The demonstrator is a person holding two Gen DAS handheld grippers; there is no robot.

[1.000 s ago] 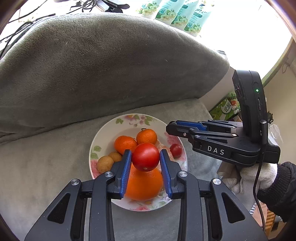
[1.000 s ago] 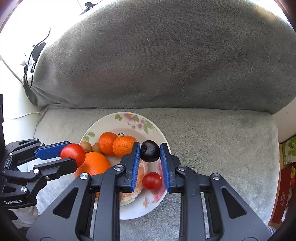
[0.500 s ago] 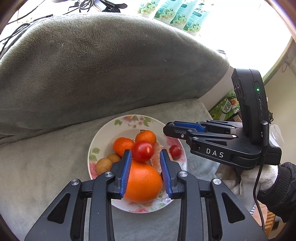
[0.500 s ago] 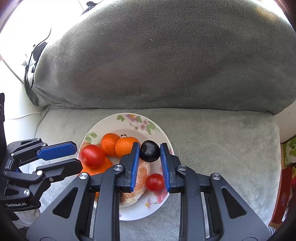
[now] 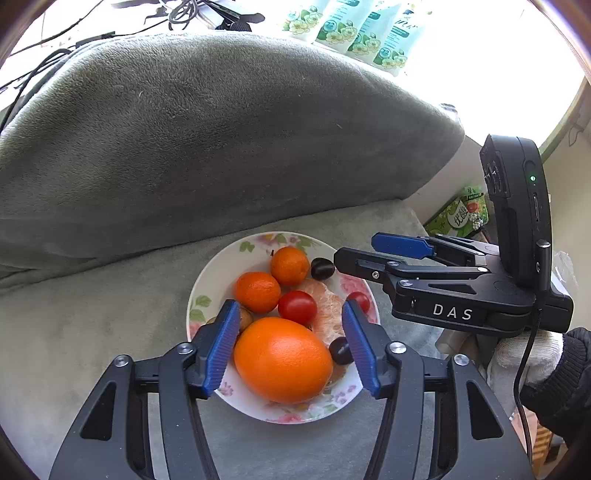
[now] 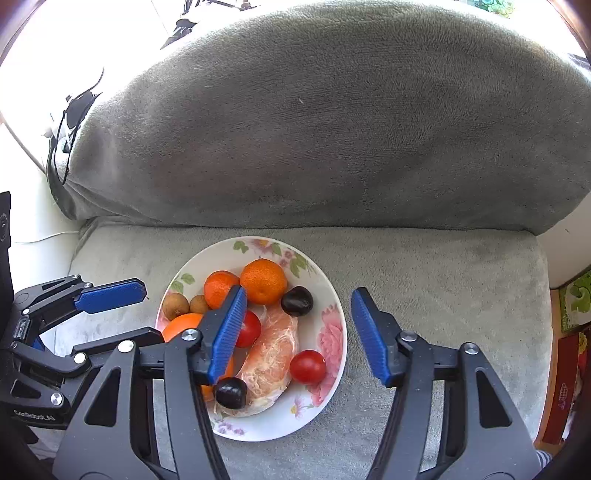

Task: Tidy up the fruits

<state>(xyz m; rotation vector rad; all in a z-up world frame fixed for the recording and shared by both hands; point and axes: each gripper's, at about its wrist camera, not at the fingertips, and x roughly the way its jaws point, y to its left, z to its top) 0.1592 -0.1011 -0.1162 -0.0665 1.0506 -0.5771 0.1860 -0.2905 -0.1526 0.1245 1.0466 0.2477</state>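
Note:
A floral plate [image 5: 207,291] [image 6: 325,280] on the grey sofa seat holds a big orange [image 5: 282,360], two mandarins [image 5: 257,291] [image 6: 263,281], a peeled citrus piece [image 6: 275,354], two red tomatoes [image 5: 297,307] [image 6: 307,366], two dark plums [image 6: 297,301] [image 6: 231,393] and small brown fruits [image 6: 173,305]. My left gripper [image 5: 290,345] is open and empty above the plate's near side. My right gripper [image 6: 297,332] is open and empty over the plate's right side.
A thick grey cushion [image 6: 332,122] rises behind the plate. Green packets [image 5: 354,29] lie beyond it. Cables [image 6: 74,110] hang at the far left. Boxes [image 6: 576,302] stand off the seat's right edge.
Both grippers opened. The left one let go of the red tomato, which now lies on the plate. The right one let go of the dark plum beside the mandarin.

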